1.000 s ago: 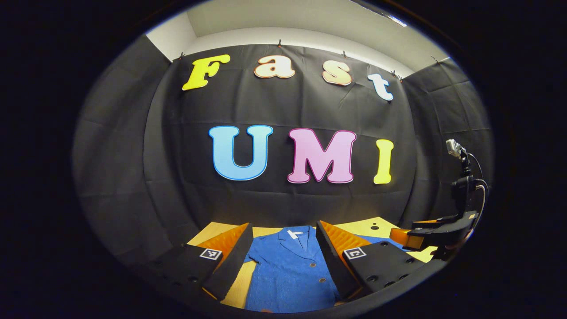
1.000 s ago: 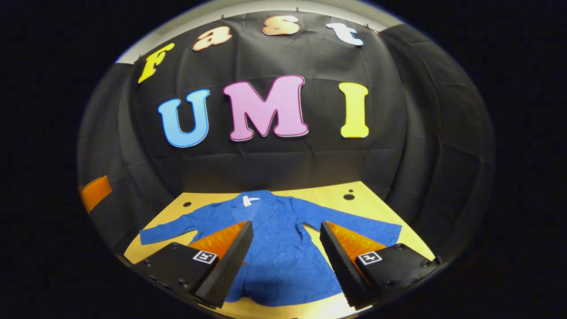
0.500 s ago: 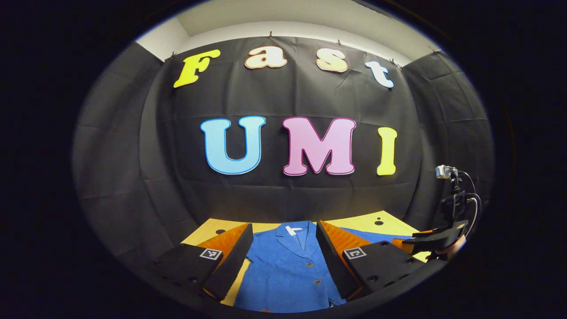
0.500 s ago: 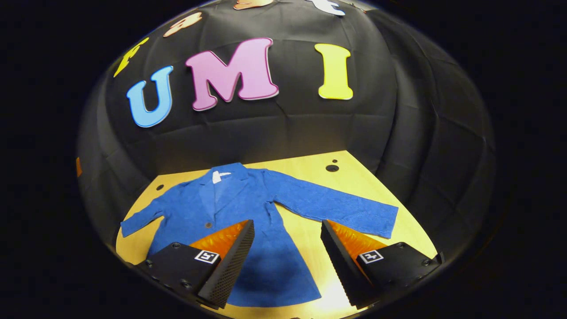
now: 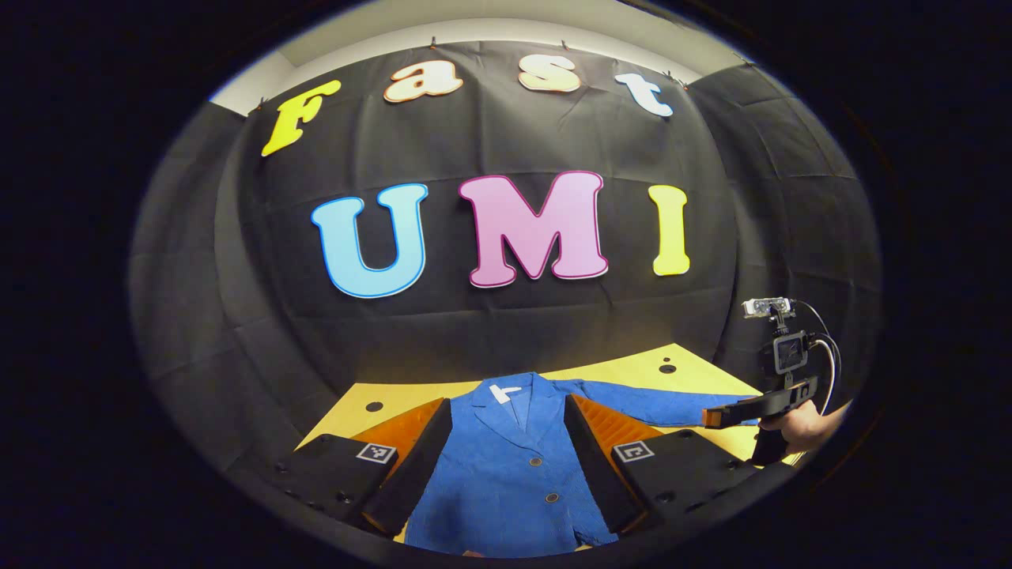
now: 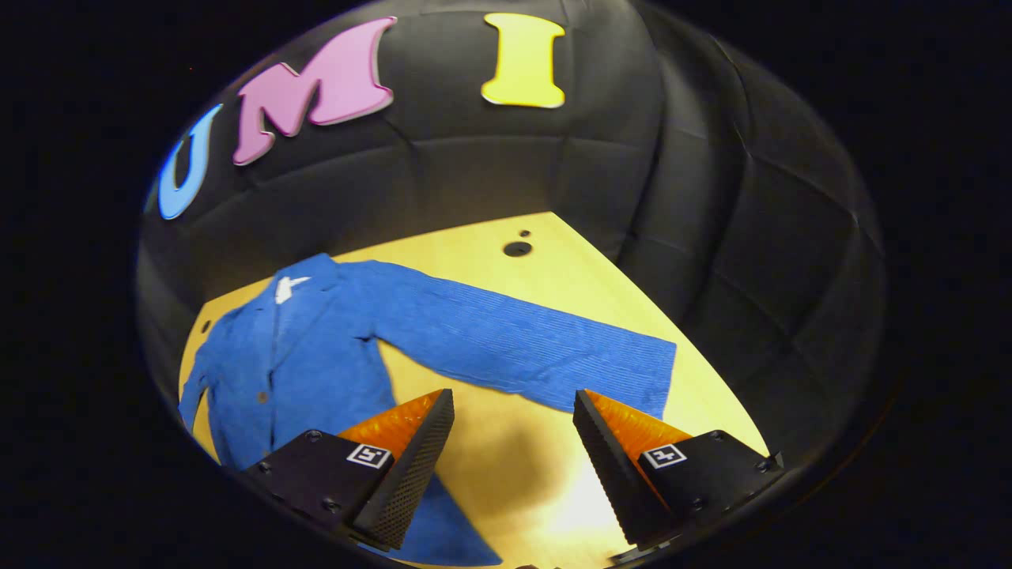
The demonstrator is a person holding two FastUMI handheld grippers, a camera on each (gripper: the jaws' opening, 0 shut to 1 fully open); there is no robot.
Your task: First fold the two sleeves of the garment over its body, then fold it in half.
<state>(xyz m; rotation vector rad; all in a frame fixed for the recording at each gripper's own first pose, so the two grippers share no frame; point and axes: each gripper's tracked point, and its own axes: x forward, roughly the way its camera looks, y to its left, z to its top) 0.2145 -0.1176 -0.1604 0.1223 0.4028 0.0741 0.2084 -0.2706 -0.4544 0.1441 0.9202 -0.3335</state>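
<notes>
Right now the blue button-front jacket [image 6: 316,356] lies flat and face up on the yellow wooden tabletop [image 6: 569,276], collar toward the black cloth wall, with bare wood showing beyond the sleeve and along the table's far edge by 2 small dark holes [image 6: 518,246]. In the right gripper view, the long blue sleeve [image 6: 522,348] stretches out sideways, its cuff end lying just ahead of the right gripper [image 6: 514,411], whose fingers are spread wide apart over bare table, holding nothing. In the left gripper view, the left gripper [image 5: 506,419] hangs above the jacket's chest, fingers wide apart with the buttoned front between them, gripping nothing. Over at that view's right edge, a hand [image 5: 802,423] holds the other gripper near the sleeve's end.
</notes>
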